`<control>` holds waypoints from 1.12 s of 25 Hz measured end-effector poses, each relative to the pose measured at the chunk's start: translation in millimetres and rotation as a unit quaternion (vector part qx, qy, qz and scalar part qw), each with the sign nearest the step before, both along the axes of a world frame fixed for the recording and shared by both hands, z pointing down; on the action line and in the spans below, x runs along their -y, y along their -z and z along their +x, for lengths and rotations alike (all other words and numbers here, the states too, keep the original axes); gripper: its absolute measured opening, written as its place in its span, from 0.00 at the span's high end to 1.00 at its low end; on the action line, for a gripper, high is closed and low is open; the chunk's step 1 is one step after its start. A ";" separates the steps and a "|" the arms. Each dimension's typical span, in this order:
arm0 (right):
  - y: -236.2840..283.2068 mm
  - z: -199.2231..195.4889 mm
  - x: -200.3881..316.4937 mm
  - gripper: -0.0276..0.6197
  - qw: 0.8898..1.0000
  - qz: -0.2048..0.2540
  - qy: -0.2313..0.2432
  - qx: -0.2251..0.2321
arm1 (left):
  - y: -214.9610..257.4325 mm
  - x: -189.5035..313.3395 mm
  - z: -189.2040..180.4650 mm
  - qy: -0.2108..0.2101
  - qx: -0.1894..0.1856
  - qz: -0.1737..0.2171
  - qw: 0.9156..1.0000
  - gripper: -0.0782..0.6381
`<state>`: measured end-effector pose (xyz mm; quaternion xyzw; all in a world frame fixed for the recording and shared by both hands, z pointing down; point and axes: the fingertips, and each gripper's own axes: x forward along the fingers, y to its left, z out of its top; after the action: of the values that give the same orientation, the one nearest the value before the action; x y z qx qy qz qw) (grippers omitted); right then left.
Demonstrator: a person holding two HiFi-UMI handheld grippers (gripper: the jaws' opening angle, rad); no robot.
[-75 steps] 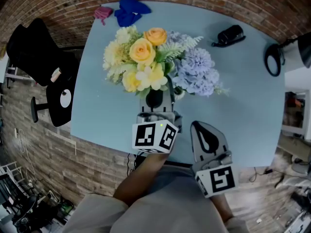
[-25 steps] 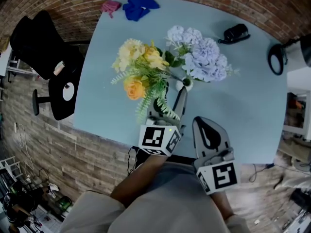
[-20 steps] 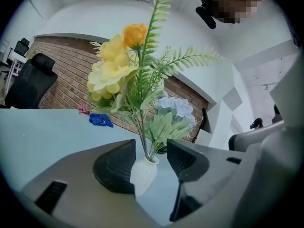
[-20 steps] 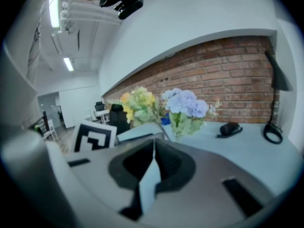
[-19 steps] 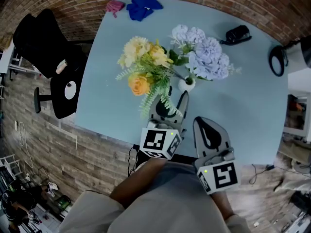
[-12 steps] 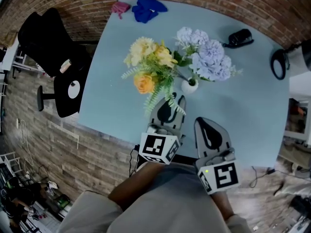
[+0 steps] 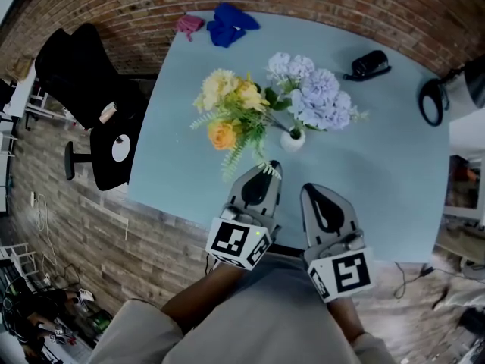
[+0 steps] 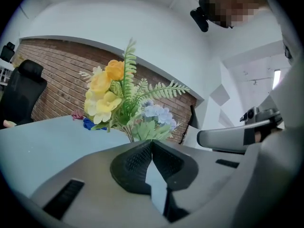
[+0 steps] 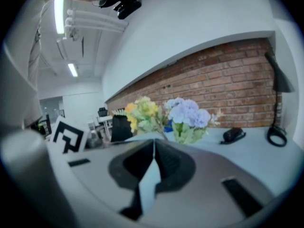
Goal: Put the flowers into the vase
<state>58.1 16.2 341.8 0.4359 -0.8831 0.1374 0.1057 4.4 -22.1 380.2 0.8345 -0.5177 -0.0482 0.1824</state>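
Note:
A small white vase (image 7: pixel 292 137) stands on the blue table (image 7: pixel 371 165). It holds a yellow and orange bouquet (image 7: pixel 227 112) leaning left and pale purple flowers (image 7: pixel 314 97) leaning right. My left gripper (image 7: pixel 268 167) is just in front of the vase, shut and empty, its tip near a drooping fern. The right gripper (image 7: pixel 308 191) rests shut and empty near the table's front edge. In the left gripper view the shut gripper (image 8: pixel 152 141) points at the yellow blooms (image 8: pixel 107 94) and purple blooms (image 8: pixel 156 114). In the right gripper view the gripper (image 9: pixel 154 141) faces both bunches (image 9: pixel 185 113).
A blue cloth (image 7: pixel 231 23) and a pink cloth (image 7: pixel 188 25) lie at the table's far left corner. A black object (image 7: pixel 369 64) sits at the far right, near a lamp (image 7: pixel 439 97). A black chair (image 7: pixel 91 89) stands left of the table.
The left gripper let go of the yellow bouquet, shut its jaws and drew back toward me. The bouquet now stands in the vase. The right gripper stayed put.

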 end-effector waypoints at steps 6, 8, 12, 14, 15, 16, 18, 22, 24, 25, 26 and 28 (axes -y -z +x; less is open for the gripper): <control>5.3 5.4 3.0 0.92 1.000 0.010 -0.006 0.008 | 14.5 -9.1 0.3 -0.016 0.012 -0.009 1.000 0.86; 7.5 7.0 4.4 0.92 1.000 0.014 -0.009 0.012 | 18.1 -10.1 0.9 -0.021 0.019 -0.008 1.000 0.86; 11.4 8.6 5.0 0.92 1.000 0.016 -0.008 0.016 | 25.4 -10.7 2.6 -0.029 0.026 -0.004 0.999 0.86; 14.0 8.6 5.2 0.92 1.000 0.019 -0.008 0.019 | 28.1 -11.9 3.1 -0.032 0.028 -0.003 0.999 0.86; 15.2 8.1 5.2 0.92 1.000 0.021 -0.007 0.020 | 29.3 -12.7 3.1 -0.034 0.028 -0.003 0.999 0.86; 16.0 7.5 4.9 0.92 1.000 0.022 -0.006 0.020 | 30.5 -13.6 2.9 -0.035 0.028 -0.004 0.999 0.86; 17.2 6.5 4.0 0.92 1.000 0.024 -0.004 0.016 | 32.8 -15.5 2.4 -0.037 0.029 -0.004 0.999 0.86; 19.7 6.2 5.3 0.92 1.000 0.021 -0.006 0.016 | 38.2 -16.4 1.6 -0.040 0.034 0.001 0.999 0.86; 21.1 5.7 6.1 0.92 1.000 0.023 -0.007 0.019 | 39.2 -16.1 1.0 -0.042 0.036 0.004 0.998 0.86; 21.7 5.1 6.3 0.92 0.999 0.025 -0.007 0.019 | 39.7 -16.1 0.5 -0.042 0.035 0.005 0.998 0.86; 22.0 4.4 6.2 0.92 0.999 0.026 -0.007 0.019 | 40.1 -16.1 0.0 -0.042 0.034 0.005 0.999 0.86; 21.8 3.1 5.4 0.92 0.999 0.027 -0.006 0.018 | 40.2 -16.0 -0.8 -0.042 0.034 0.007 0.999 0.86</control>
<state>61.2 10.8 320.0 0.4412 -0.8858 0.1219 0.0767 3.6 -6.2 340.0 0.8579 -0.4879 -0.0158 0.1606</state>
